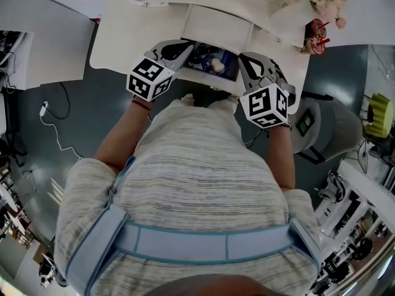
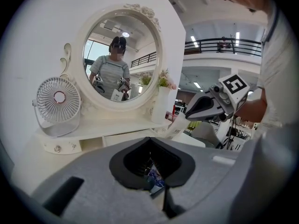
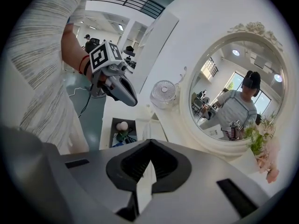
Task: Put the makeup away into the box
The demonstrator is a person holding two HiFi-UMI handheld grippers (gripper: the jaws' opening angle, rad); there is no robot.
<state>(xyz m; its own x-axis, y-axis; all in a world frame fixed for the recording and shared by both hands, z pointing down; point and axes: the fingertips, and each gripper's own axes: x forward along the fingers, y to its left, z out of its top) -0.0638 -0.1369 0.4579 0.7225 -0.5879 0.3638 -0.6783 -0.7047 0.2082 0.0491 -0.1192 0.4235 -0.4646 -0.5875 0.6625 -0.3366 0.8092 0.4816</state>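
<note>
Makeup [image 1: 216, 64] lies in the open dark box [image 1: 229, 71] at the front edge of a white dressing table [image 1: 142, 36], its pieces too small to tell apart. The left gripper [image 1: 185, 47] and right gripper [image 1: 247, 60] flank the box, each with jaws together and nothing between them. A round mirror [image 2: 120, 59] and a small fan [image 2: 58, 101] stand at the table's back.

Honestly, nothing legible is being shown here. Only black-and-white square marker patterns are being displayed on the left gripper's cube [image 1: 149, 78] and the right gripper's cube [image 1: 265, 105], and the dark print on the white strip [image 2: 180, 124] is being rendered too small to read.
</note>
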